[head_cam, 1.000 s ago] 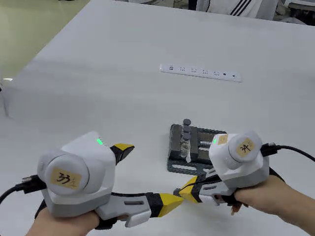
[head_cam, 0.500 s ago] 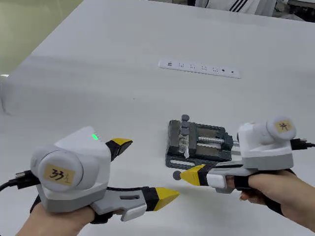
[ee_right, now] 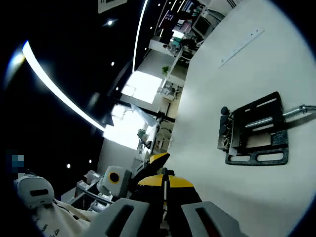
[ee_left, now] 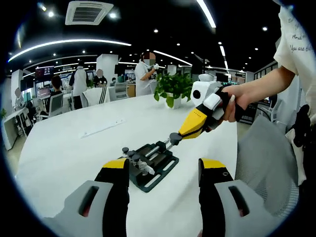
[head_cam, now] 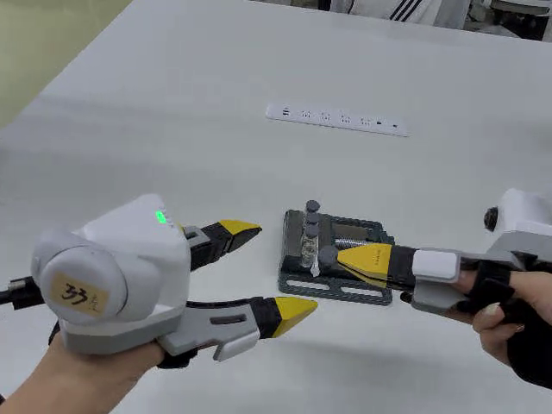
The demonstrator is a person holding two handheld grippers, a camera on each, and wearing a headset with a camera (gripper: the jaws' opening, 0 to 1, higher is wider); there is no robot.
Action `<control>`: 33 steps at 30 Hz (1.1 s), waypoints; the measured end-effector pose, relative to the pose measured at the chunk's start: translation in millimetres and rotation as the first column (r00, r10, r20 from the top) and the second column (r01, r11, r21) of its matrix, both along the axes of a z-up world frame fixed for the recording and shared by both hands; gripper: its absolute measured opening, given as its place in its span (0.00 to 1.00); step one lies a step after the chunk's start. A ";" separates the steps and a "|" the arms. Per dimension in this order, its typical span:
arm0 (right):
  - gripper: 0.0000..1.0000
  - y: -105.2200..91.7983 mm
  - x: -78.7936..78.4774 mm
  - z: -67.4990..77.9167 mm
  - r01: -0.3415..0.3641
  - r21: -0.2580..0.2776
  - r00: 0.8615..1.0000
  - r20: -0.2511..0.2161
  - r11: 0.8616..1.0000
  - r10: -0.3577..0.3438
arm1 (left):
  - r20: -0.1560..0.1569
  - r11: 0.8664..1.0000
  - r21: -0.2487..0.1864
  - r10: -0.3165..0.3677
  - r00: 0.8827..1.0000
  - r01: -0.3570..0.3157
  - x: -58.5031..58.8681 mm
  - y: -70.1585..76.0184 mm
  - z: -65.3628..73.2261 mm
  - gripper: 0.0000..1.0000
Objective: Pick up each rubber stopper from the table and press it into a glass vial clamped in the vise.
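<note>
A person at a white workbench point(head_cam: 155, 129) is holding the left gripper point(head_cam: 266, 269) nearest the camera. Its yellow-tipped jaws are standing wide apart, gripping nothing, and pointing toward the vise just ahead of it. Across from it, the right gripper point(head_cam: 343, 256) is reaching in with its jaws pinched together on a dark rubber stopper point(ee_left: 175, 138), which is sitting at the very tip. Just beyond that tip, a small black vise point(head_cam: 338, 290) is clamping a short row of glass vials point(head_cam: 307, 248) at the end nearer the left gripper. The vials farther from the grippers are wearing dark caps and appear already stoppered. The nearest one is showing clear glass and looks to be open, though its mouth is too small to read with certainty. The held stopper is hanging just beside that vial, not yet seated. The job therefore appears to be in its late stage, with lining up and pressing down remaining. Well beyond the vise, a white power strip point(head_cam: 336, 119) is lying on the table.
</note>
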State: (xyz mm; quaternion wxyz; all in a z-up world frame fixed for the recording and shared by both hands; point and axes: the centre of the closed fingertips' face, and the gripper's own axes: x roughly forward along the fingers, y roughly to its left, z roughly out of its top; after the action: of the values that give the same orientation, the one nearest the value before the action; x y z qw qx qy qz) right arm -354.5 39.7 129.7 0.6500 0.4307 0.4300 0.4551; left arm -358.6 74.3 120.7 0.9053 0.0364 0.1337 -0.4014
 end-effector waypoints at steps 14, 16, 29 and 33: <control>0.00 5.0 -21.9 8.0 0.018 0.077 0.986 -0.169 0.997 -0.005 | 0.021 0.988 -0.066 -0.137 0.990 0.139 -10.2 -31.2 18.0 0.14; 0.00 5.4 -23.8 7.6 0.015 0.076 0.985 -0.173 0.997 -0.001 | 0.025 0.988 -0.063 -0.140 0.990 0.142 -10.4 -31.4 18.0 0.13; 0.00 4.7 -32.3 5.9 -0.015 0.075 0.982 -0.187 0.997 0.028 | 0.034 0.985 -0.044 -0.163 0.986 0.164 -14.4 -32.3 14.8 0.09; 0.00 4.9 -32.8 6.6 -0.015 0.085 0.981 -0.192 0.996 0.031 | 0.031 0.985 -0.048 -0.163 0.986 0.164 -15.0 -32.7 14.8 0.08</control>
State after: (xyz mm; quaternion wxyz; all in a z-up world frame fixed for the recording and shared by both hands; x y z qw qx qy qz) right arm -387.2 44.6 136.3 0.5814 0.4944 0.4766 0.4363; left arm -373.6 41.7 135.6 0.8717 0.0300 0.1080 -0.4771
